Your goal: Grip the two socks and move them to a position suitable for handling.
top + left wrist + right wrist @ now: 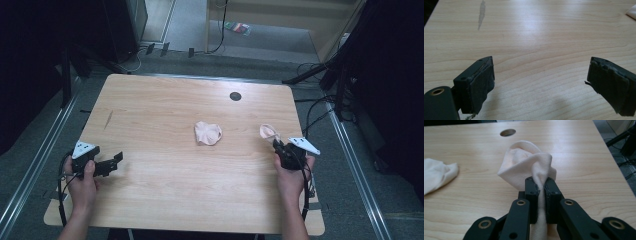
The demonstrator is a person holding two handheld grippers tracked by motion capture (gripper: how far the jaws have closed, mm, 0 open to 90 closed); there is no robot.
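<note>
Nearest, left gripper [111, 163] low over the wooden table [165, 185], jaws spread wide with nothing between. Right gripper [539, 188] clamped on a pale cloth piece [524, 165], possibly a sock, bunched up from the table. Farther along the table, a second pale piece [208, 133] lying crumpled, then a dark round hole [235, 96].

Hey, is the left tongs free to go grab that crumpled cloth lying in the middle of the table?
Probably yes. The left tongs are open and empty, and bare wooden table lies between them and the crumpled cloth. The right tongs grip a different cloth, off to the side.
</note>
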